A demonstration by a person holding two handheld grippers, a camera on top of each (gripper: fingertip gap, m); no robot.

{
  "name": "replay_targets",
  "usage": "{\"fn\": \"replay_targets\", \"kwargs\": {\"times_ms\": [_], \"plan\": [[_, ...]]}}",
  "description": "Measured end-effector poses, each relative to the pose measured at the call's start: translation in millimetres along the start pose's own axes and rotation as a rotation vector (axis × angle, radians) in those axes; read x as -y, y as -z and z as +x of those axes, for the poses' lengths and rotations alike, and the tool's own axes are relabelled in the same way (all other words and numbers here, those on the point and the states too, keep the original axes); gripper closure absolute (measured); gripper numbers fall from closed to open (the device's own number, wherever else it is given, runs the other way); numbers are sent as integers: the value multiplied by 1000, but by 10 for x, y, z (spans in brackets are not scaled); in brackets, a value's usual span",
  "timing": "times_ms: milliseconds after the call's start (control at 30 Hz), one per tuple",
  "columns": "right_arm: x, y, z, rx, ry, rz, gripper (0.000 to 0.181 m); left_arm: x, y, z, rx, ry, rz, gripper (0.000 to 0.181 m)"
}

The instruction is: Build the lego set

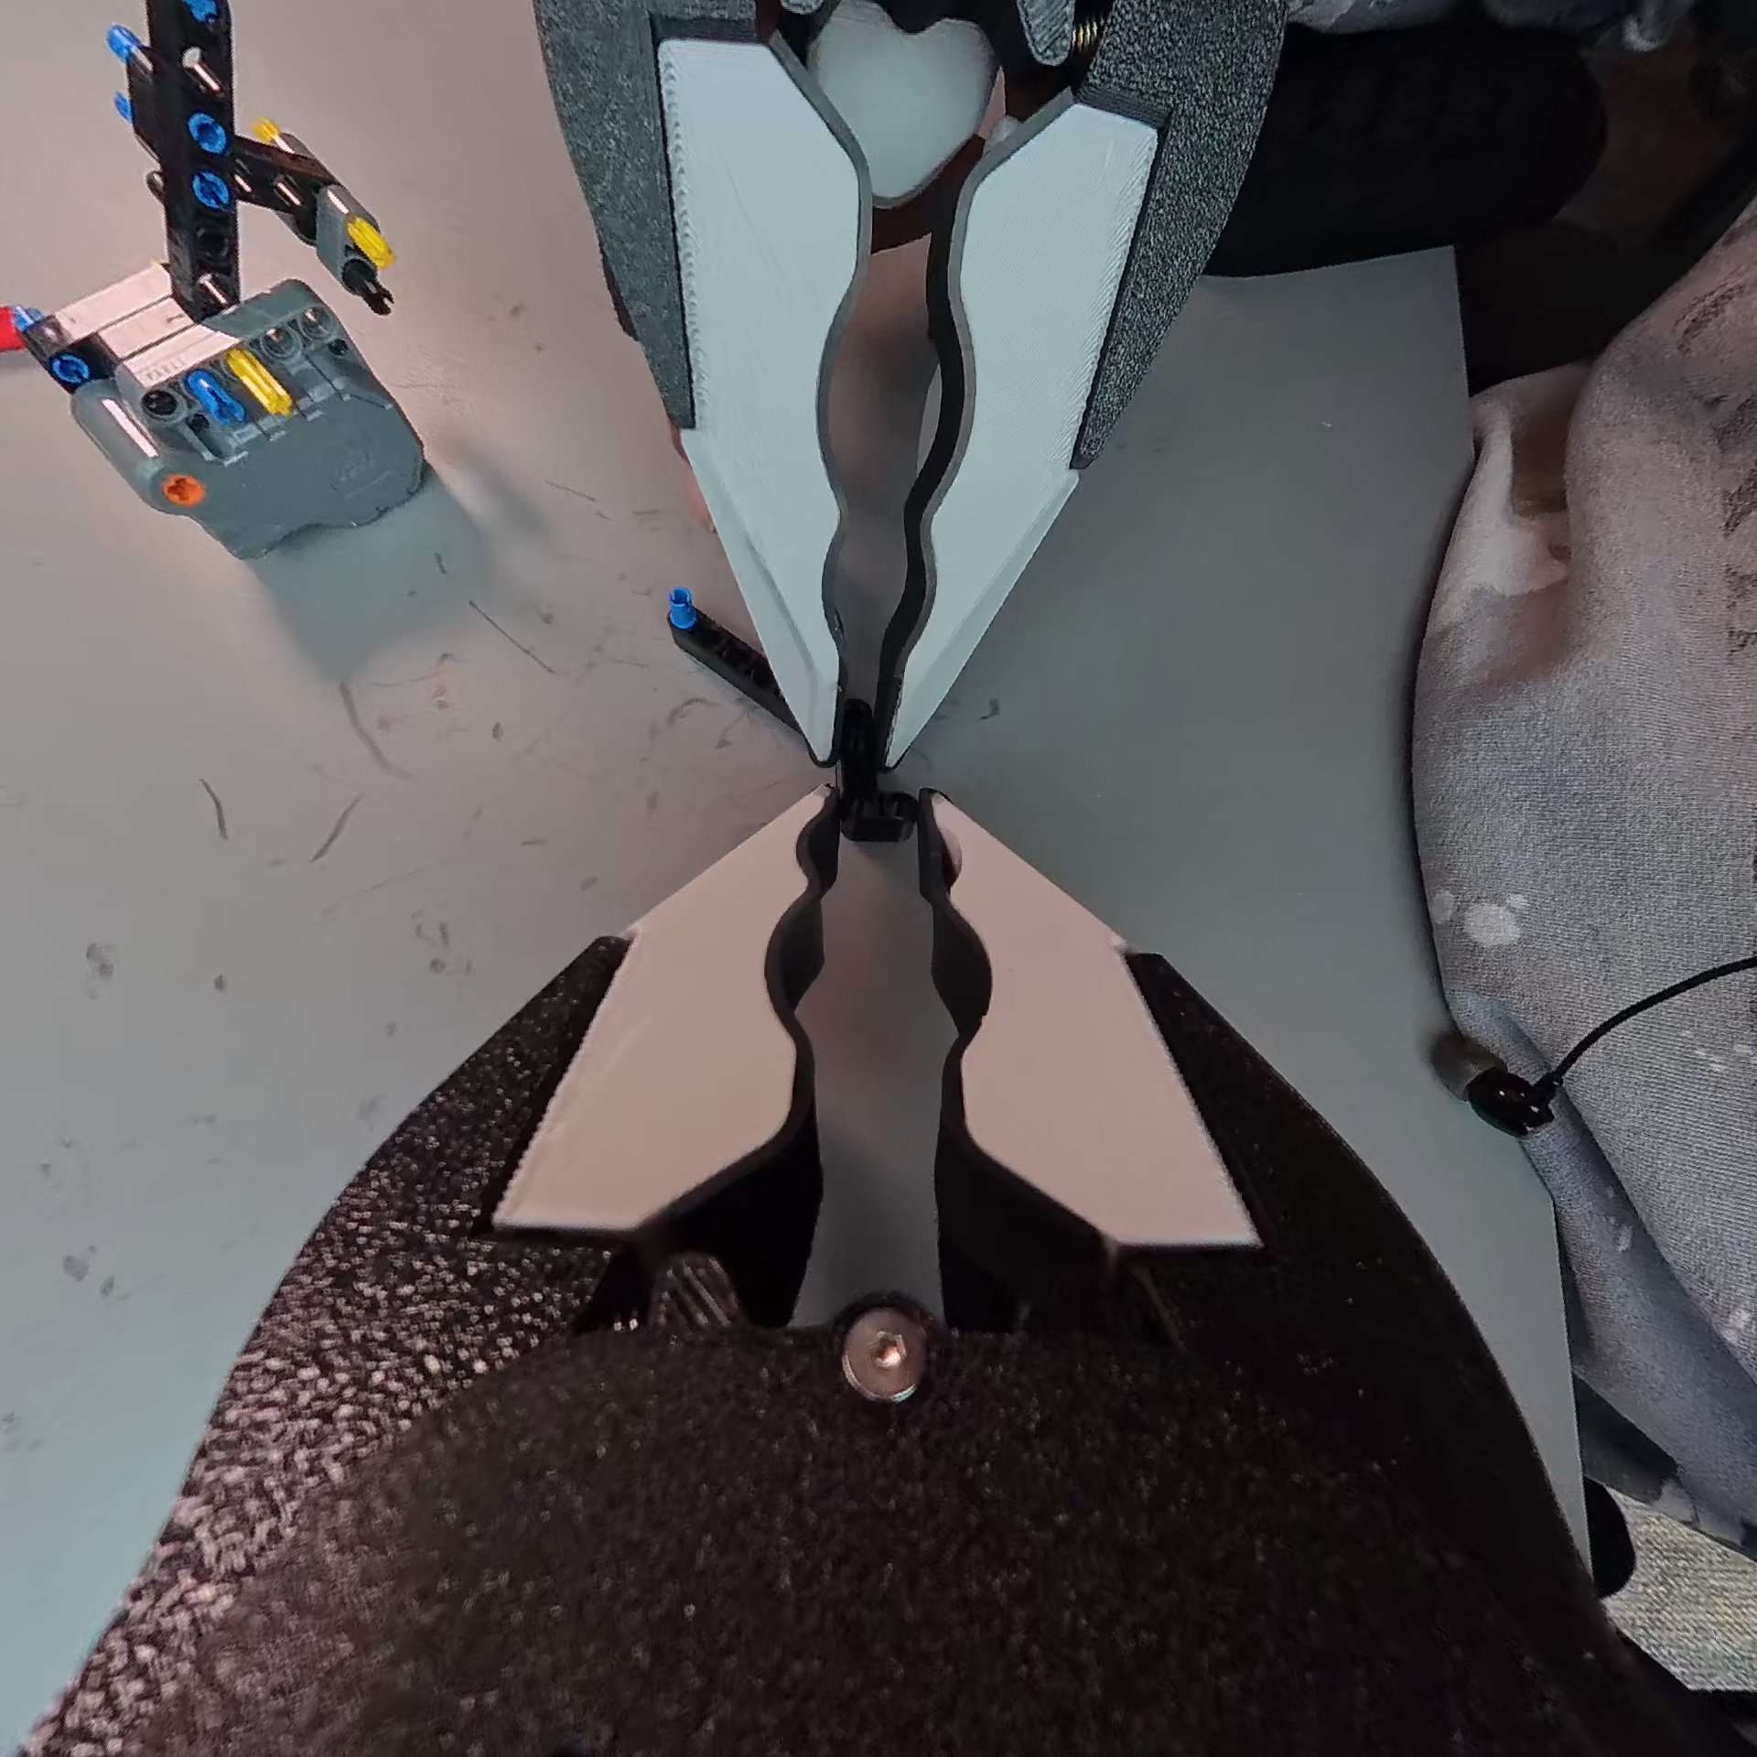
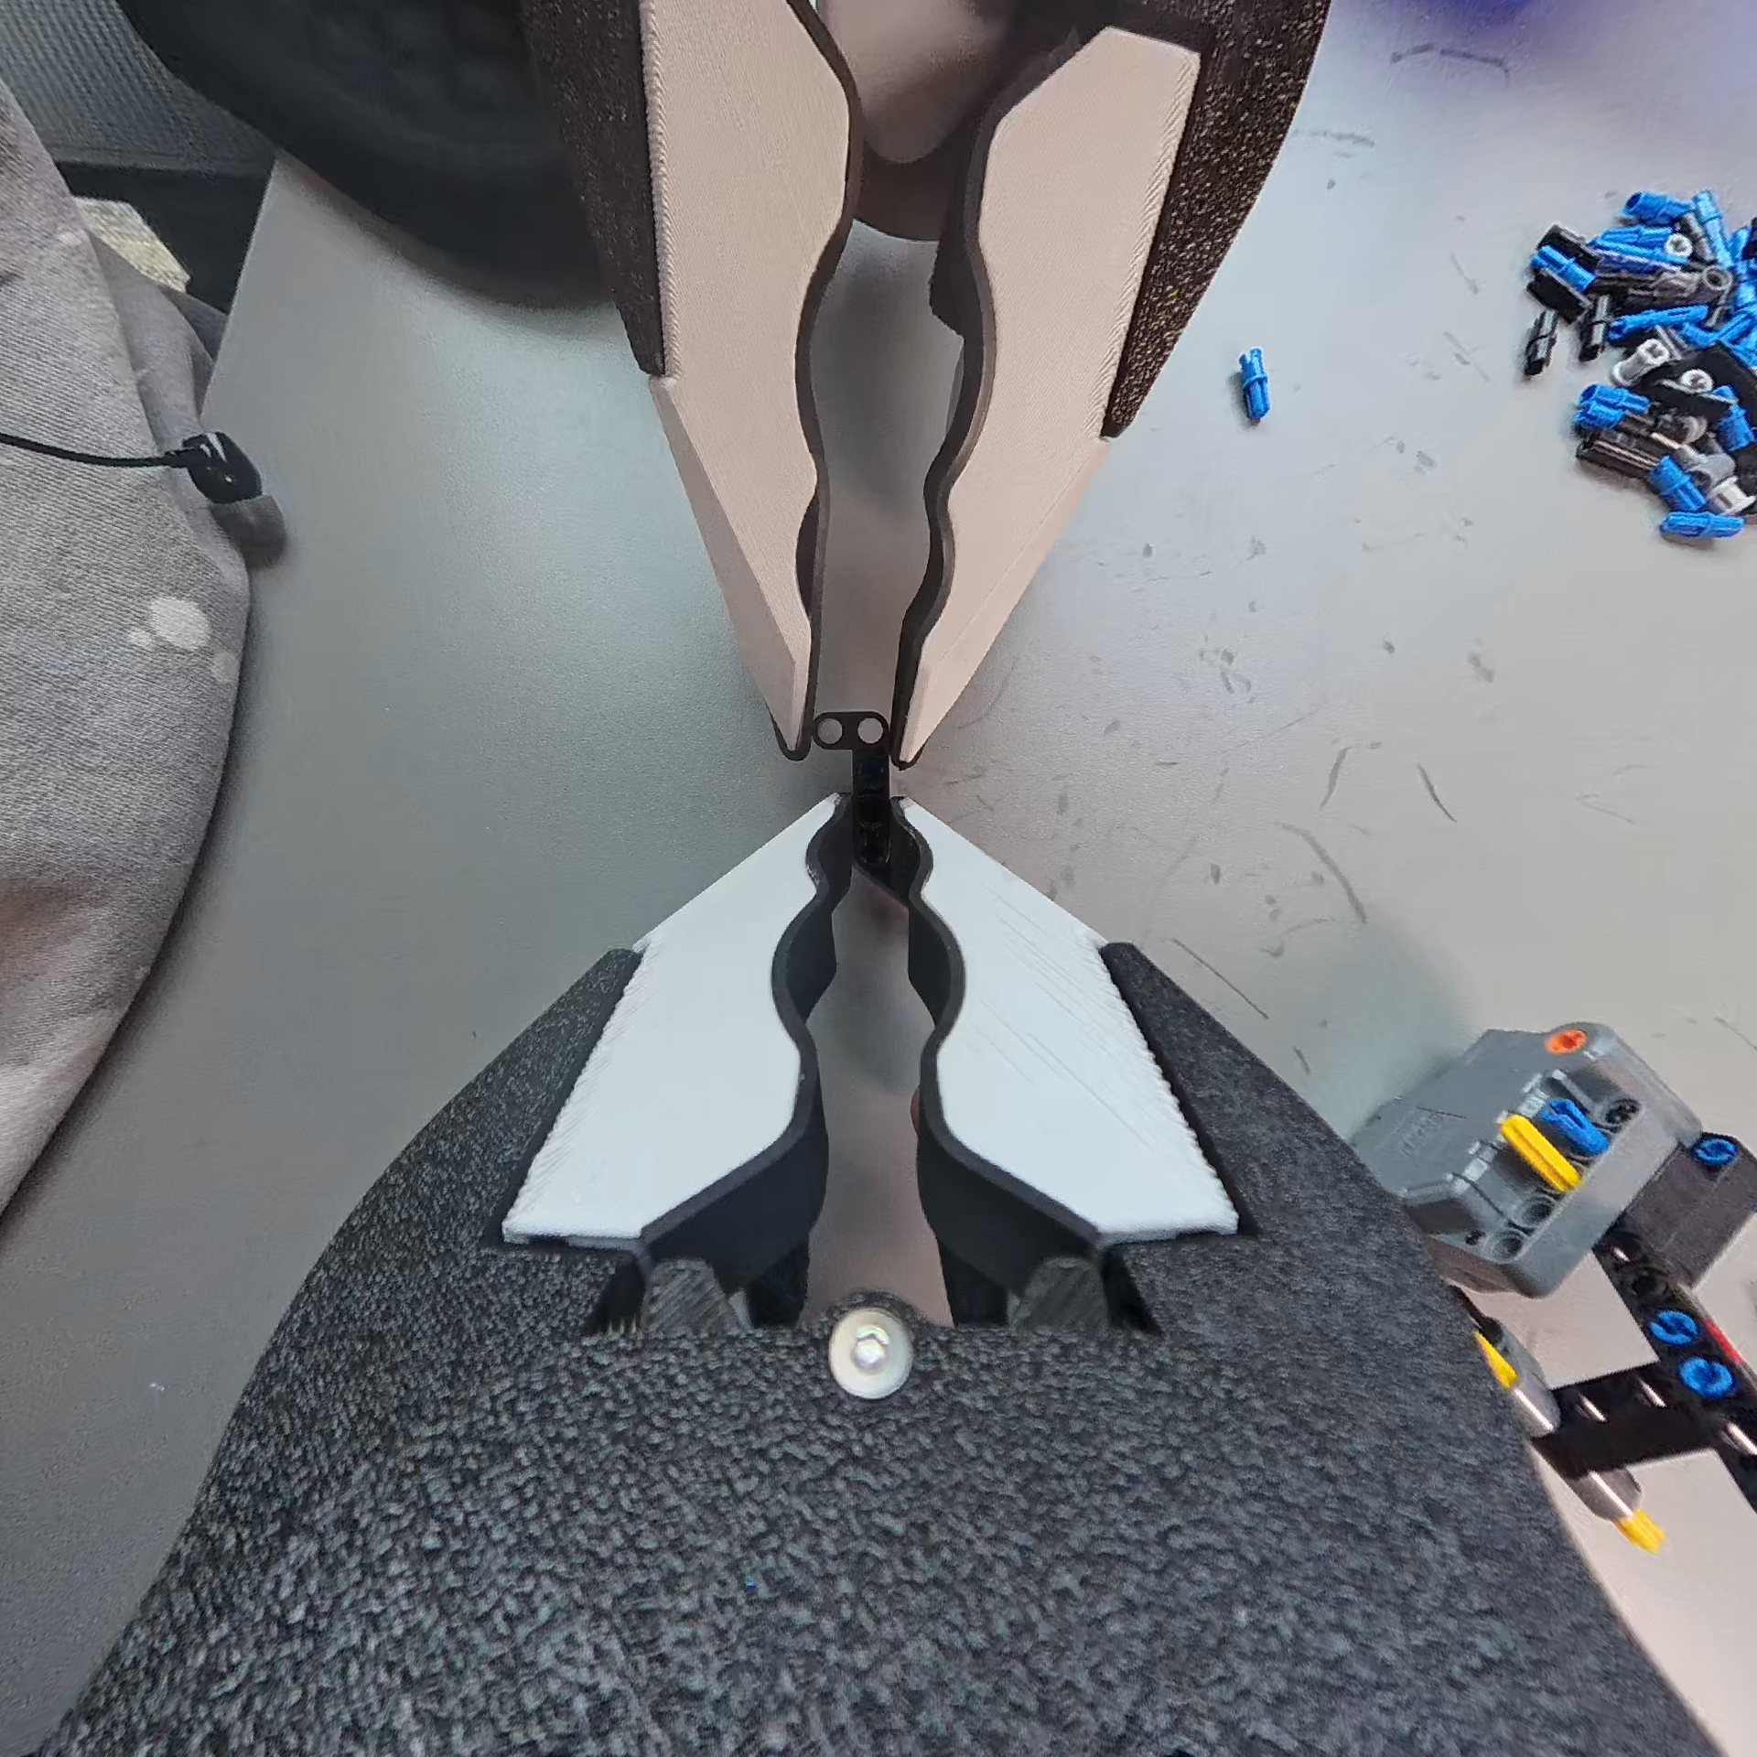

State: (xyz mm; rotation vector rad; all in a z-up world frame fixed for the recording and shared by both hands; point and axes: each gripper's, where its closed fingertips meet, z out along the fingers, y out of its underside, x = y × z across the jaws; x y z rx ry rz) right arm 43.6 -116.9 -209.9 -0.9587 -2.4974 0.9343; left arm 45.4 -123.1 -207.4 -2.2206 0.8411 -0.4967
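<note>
My left gripper (image 1: 877, 806), with beige fingers, is shut on a small black two-hole connector (image 1: 875, 822), which also shows in the right wrist view (image 2: 851, 730). My right gripper (image 2: 870, 808), with white fingers, is shut on a black beam (image 2: 870, 837). The two grippers meet tip to tip a little above the table, and the two black parts touch. In the left wrist view the right gripper (image 1: 860, 756) comes in from the top. Its beam (image 1: 732, 656) sticks out to the left and carries a blue pin (image 1: 680, 604) at its end.
The partial build, a grey box (image 1: 285, 456) with black beams and blue and yellow pins, stands at far left; it also shows in the right wrist view (image 2: 1521, 1179). A pile of blue and black pins (image 2: 1654, 361) and one loose blue pin (image 2: 1255, 383) lie beyond. Grey cloth (image 1: 1616, 761) covers the table edge. My two grippers' fingertips are within a few centimetres of each other.
</note>
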Motion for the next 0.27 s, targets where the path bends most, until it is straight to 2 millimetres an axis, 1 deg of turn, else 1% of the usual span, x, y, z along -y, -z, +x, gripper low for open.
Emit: {"fn": "replay_targets", "kwargs": {"times_ms": [267], "plan": [[36, 35, 4, -12, -8, 11, 174, -19, -7, 1, -55, 123, 26, 166]]}}
